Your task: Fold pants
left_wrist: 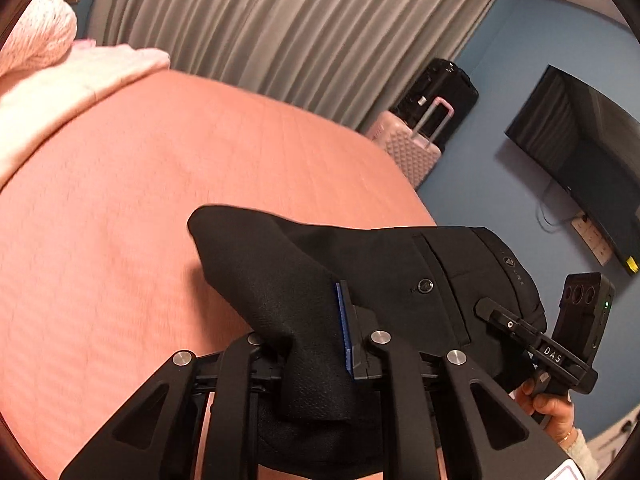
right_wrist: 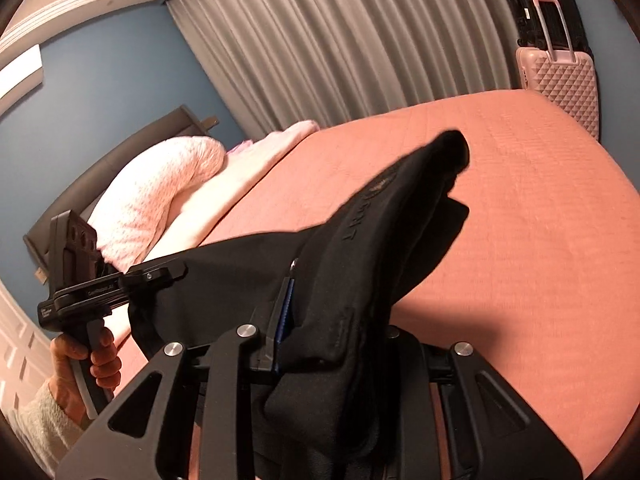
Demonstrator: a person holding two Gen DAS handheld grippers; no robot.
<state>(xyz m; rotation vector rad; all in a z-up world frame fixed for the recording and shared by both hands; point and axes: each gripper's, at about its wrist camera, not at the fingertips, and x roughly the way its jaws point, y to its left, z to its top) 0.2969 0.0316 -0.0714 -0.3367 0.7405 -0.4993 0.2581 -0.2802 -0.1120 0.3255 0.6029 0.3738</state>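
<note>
- Above the salmon-pink bed point(left_wrist: 132, 208), black pants point(left_wrist: 360, 264) hang lifted between the two grippers, clear of the cover along the stretch that shows.
- Near the bottom of the left wrist view, the left gripper point(left_wrist: 316, 344) is clenched on a fold of the black cloth; a blue pad point(left_wrist: 344, 328) presses against the fabric, and the other finger is hidden behind the cloth.
- On the right of that view, the right gripper point(left_wrist: 486, 308) bites the waistband end, just beside a small button point(left_wrist: 425, 285) and a pocket seam. A hand point(left_wrist: 548, 404) holds its grip.
- Seen from the right wrist, the right gripper is likewise clamped on bunched cloth, and the draped pants block most of the near bed.
- Far left in the left wrist view lie a pale pink pillow point(left_wrist: 40, 40) and a folded blanket point(left_wrist: 80, 84).
- Beyond the bed's far edge hang grey curtains point(left_wrist: 288, 28).
- Against the blue wall point(left_wrist: 500, 80) stand a pink suitcase point(left_wrist: 408, 152) and a black suitcase point(left_wrist: 440, 88) behind it.
- A dark television point(left_wrist: 580, 152) hangs on the right wall.
</note>
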